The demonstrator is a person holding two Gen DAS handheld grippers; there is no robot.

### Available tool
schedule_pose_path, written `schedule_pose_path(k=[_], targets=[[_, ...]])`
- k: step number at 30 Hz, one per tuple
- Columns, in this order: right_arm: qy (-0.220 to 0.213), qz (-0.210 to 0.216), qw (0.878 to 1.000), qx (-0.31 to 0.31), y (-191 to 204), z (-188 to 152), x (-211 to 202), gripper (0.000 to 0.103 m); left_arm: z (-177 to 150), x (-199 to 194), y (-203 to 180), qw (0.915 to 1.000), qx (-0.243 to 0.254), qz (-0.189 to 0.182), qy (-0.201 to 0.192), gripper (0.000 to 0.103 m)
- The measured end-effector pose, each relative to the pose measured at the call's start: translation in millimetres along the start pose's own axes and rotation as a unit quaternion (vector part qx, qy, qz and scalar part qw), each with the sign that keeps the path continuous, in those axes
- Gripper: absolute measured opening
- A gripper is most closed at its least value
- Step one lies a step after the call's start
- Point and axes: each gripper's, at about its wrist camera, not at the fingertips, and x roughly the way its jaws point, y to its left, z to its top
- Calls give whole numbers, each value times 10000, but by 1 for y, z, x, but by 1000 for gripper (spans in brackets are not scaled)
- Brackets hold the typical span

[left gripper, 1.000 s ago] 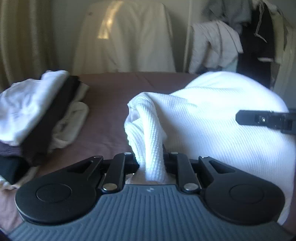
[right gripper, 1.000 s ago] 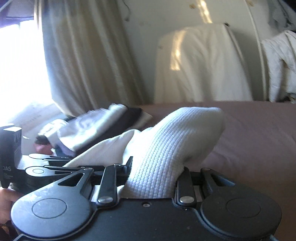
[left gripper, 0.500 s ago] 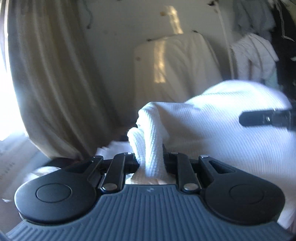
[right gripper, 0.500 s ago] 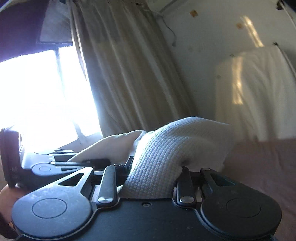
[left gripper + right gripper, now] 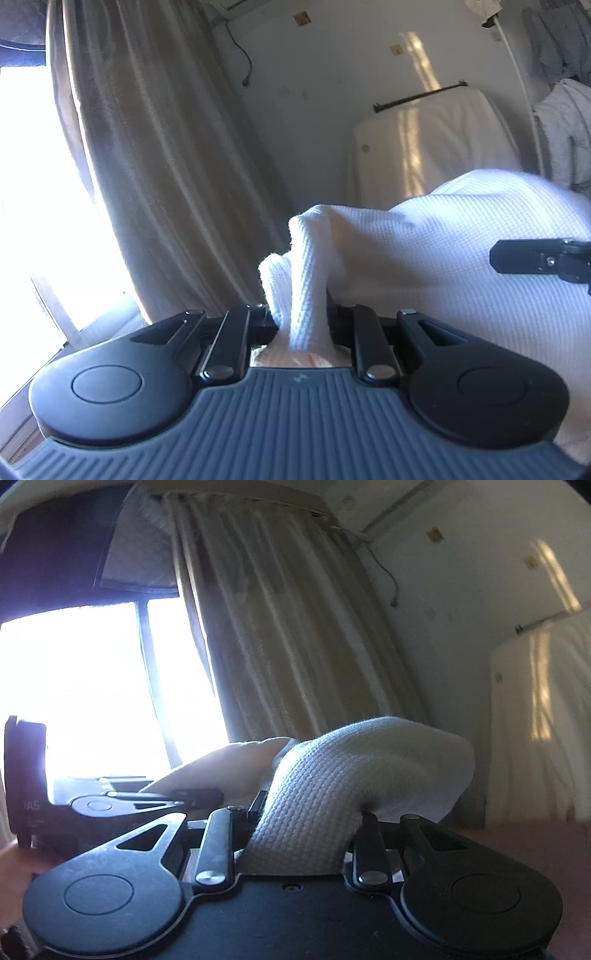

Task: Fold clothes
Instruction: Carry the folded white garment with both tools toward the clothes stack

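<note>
Left gripper: jaws nearly closed, pinching a bunched fold of the white knit garment.
Right gripper: jaws partly closed, clamped on a thicker fold of the same garment.
Garment: held up between both grippers, spreading right of the left one.
Far side: beige curtain, bright window at left.
</note>
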Motion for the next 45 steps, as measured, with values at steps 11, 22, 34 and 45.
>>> schedule_pose_path(k=[11, 22, 34, 45], targets=[[2010, -1220, 9558, 1764, -148, -211, 133, 60, -237, 189, 31, 9051, -4060, -116, 1259, 41], [1824, -111, 9414, 2836, -131, -274, 44, 80, -276, 183, 28, 8894, -4358, 22, 1383, 61], [3020, -1388, 9356, 1191, -81, -227, 51, 53, -265, 176, 20, 9204, -3588, -6, 1556, 59], [1776, 920, 8862, 4178, -129, -216, 43, 18, -238, 164, 35, 9265, -3673, -72, 819, 10]])
